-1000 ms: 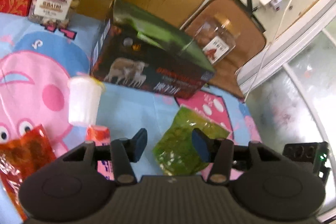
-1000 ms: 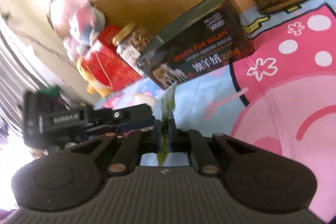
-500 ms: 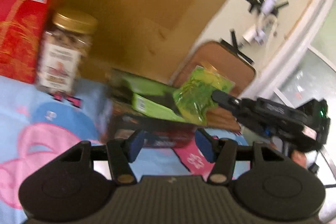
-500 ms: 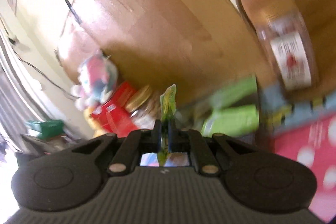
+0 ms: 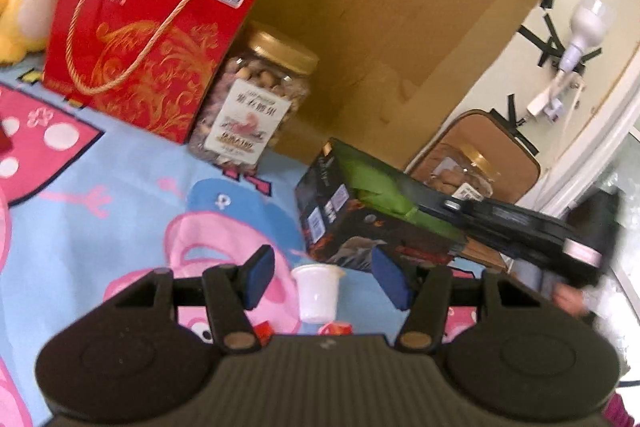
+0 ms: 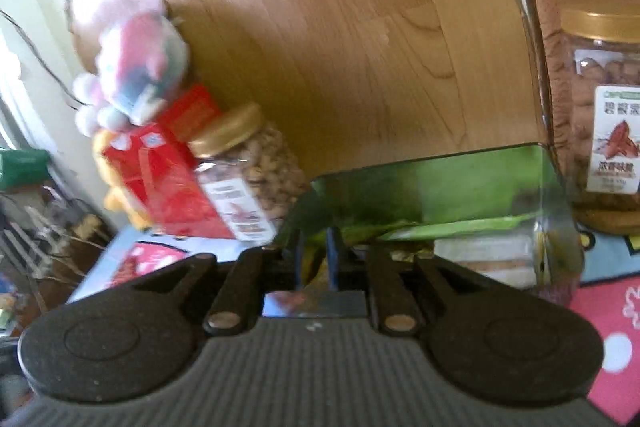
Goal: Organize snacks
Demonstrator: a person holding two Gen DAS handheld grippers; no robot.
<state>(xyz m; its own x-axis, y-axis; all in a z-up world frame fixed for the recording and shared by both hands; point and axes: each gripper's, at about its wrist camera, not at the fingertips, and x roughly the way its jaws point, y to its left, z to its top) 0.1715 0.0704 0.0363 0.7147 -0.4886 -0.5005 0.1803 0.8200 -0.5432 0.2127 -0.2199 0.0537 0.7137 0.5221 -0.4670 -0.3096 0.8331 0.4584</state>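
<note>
Reaching over the dark box [image 6: 432,195], the right claw [image 6: 314,259] has its fingers narrow, with a green snack packet [image 6: 316,263] between them; contact is blurred. Left claw [image 5: 326,277] is wide with nothing in it, above a white cup [image 5: 317,291] on the cartoon mat [image 5: 120,211]. Nut jar [image 5: 256,107] stands beside the red gift bag [image 5: 140,27].

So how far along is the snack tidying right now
Done: green packets already lie inside the open dark box. In hand: the right claw is at the box opening with a green snack packet between its fingers, apparently about to drop it in. Left: the white cup and red packets lie loose on the mat, with the left claw open above them.
</note>
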